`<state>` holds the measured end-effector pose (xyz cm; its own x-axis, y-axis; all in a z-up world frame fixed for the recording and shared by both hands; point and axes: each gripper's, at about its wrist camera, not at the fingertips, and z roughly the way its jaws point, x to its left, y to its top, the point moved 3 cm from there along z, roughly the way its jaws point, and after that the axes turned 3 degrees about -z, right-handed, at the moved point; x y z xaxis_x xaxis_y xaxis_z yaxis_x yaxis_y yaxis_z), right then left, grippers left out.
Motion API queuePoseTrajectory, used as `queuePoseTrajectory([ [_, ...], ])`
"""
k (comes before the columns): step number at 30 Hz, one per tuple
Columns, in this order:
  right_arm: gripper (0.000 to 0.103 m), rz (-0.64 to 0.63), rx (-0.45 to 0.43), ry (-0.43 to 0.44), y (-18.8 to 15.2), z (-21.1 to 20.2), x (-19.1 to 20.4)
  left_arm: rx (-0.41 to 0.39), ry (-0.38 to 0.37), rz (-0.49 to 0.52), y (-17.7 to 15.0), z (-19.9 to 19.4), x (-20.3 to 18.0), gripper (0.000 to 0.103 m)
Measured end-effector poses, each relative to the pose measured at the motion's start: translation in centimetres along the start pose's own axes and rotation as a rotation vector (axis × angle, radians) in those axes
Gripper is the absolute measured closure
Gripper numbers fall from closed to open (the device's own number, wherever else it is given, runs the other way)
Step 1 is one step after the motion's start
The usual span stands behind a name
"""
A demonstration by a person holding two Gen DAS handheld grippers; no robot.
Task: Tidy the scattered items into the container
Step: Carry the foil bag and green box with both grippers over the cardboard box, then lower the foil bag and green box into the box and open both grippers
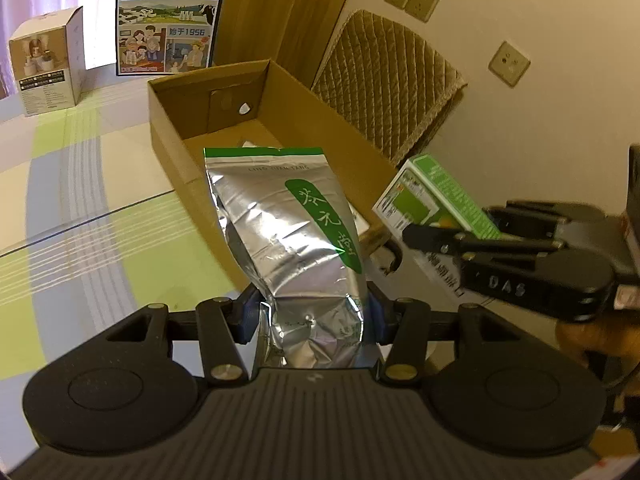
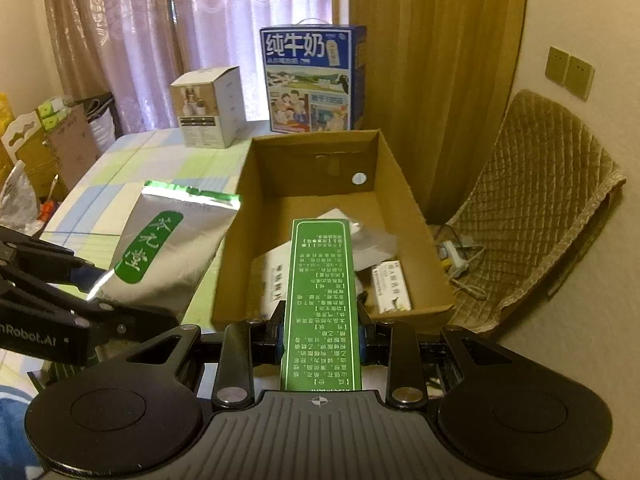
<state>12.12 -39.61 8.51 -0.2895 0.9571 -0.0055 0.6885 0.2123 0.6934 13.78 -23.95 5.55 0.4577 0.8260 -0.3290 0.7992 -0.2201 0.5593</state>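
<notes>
My left gripper (image 1: 312,320) is shut on the lower part of a silver foil pouch with a green label (image 1: 288,232), held in the air just short of the open cardboard box (image 1: 168,120). The same pouch (image 2: 168,248) and the left gripper (image 2: 86,276) show at the left of the right wrist view. My right gripper (image 2: 320,336) is shut on a long green carton (image 2: 322,292), which reaches over the near rim of the cardboard box (image 2: 400,200). In the left wrist view that green carton (image 1: 436,196) and the right gripper (image 1: 452,240) hang at the box's right side. Inside the box lie a small white carton (image 2: 392,286) and white packets (image 2: 348,220).
A blue milk case (image 2: 312,80) and a white product box (image 2: 208,108) stand on the checked tablecloth (image 1: 80,208) behind the box. A quilted chair (image 2: 536,208) stands to the right by the wall, with a cable and plug (image 2: 452,256) on its seat. Clutter lies at the table's far left end (image 2: 24,200).
</notes>
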Motion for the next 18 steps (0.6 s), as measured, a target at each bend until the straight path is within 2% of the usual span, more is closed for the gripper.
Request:
queuePoseTrajectory([
  [9,0.075,0.007,0.002,-0.011,2.3,2.3,-3.1,-0.020,-0.028,-0.048,3.6,2.6,-0.9,0.056],
  [18,0.075,-0.006,0.020,-0.021,4.5,5.6,-4.5,-0.014,-0.035,-0.066,6.0,5.5,-0.3,0.056],
])
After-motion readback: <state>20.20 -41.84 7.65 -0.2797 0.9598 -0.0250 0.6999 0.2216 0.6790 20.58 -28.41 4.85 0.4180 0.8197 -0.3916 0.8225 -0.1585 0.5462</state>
